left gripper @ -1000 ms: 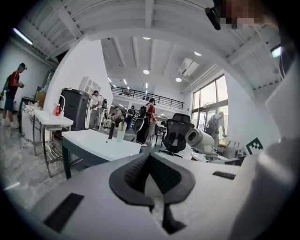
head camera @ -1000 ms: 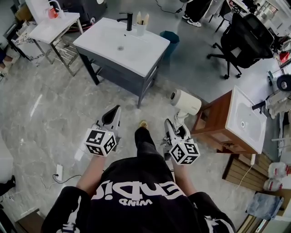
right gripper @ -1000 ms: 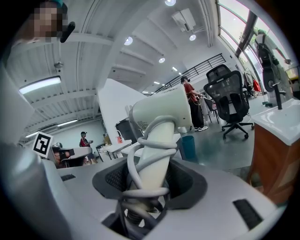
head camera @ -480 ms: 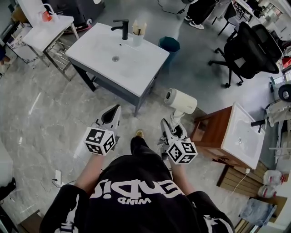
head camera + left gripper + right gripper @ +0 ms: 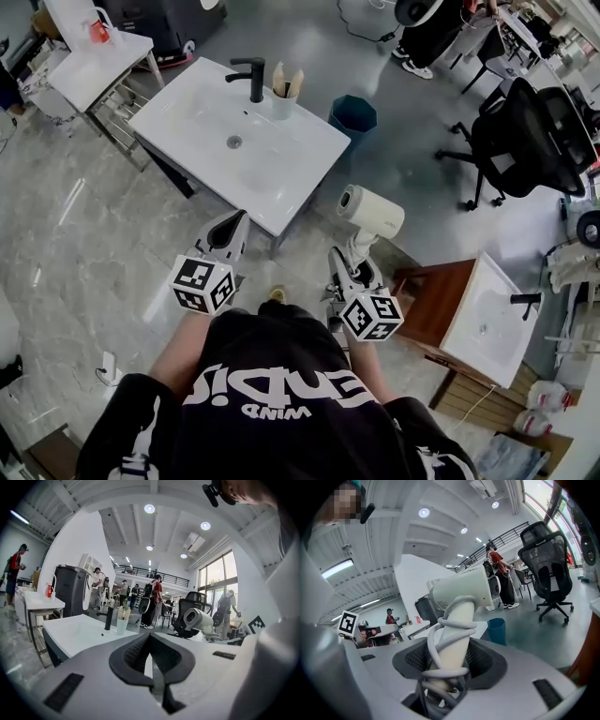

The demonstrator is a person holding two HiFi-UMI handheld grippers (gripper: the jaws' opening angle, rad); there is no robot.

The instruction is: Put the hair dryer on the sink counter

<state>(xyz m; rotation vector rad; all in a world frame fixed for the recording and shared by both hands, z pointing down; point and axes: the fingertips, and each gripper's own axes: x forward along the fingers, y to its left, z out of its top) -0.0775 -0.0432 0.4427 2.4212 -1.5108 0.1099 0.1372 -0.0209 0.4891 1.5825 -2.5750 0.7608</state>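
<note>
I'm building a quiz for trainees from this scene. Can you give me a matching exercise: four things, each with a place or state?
Things:
1. hair dryer
2. faucet
3. bin
4. left tool

Places or states:
A. shut, nothing in it
B. on the floor beyond the sink counter
C. handle clamped in the right tool
D. black, at the counter's back edge

Pairs: 1-C, 2-D, 3-B, 4-A

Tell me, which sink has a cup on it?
The grey-legged sink ahead, with a cup beside its black tap; the wooden-cabinet sink has none.
</note>
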